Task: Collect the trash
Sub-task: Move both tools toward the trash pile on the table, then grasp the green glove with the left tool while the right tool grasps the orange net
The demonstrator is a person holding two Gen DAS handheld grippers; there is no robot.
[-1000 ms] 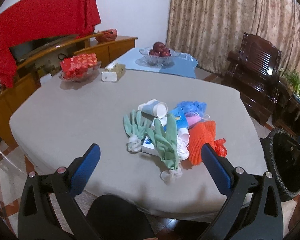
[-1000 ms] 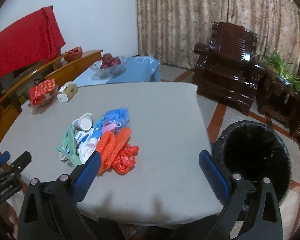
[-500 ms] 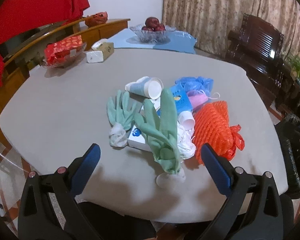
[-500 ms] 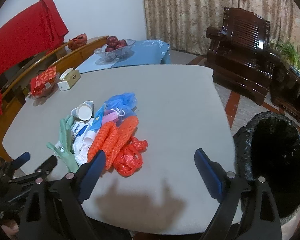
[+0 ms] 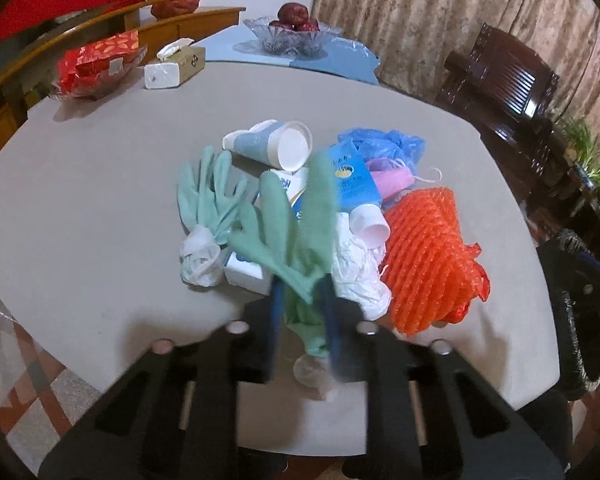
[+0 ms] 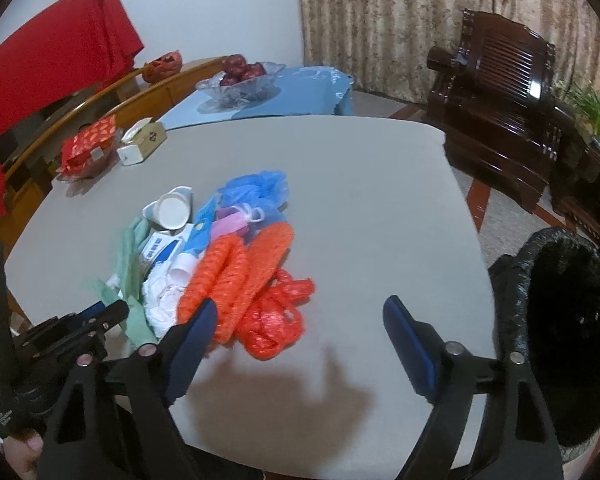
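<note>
A pile of trash lies mid-table: two green gloves, a paper cup [image 5: 276, 145], blue and white packets, crumpled white paper [image 5: 356, 268], orange foam netting [image 5: 424, 256], a red plastic bag [image 6: 276, 320] and blue plastic [image 5: 384, 144]. My left gripper [image 5: 303, 312] is shut on the near green glove [image 5: 296, 236] at its cuff end. My right gripper [image 6: 300, 320] is open and empty, just in front of the red bag and netting [image 6: 236, 276].
A black-lined trash bin [image 6: 560, 344] stands on the floor off the table's right edge. At the table's far left are a tissue box [image 5: 174, 66] and a red packet [image 5: 98, 60]. A fruit bowl [image 5: 292, 32] and a dark wooden armchair [image 6: 500, 92] lie beyond.
My left gripper moved forward to the pile and closed on the near green glove. My right gripper moved closer to the red bag and stays open.
</note>
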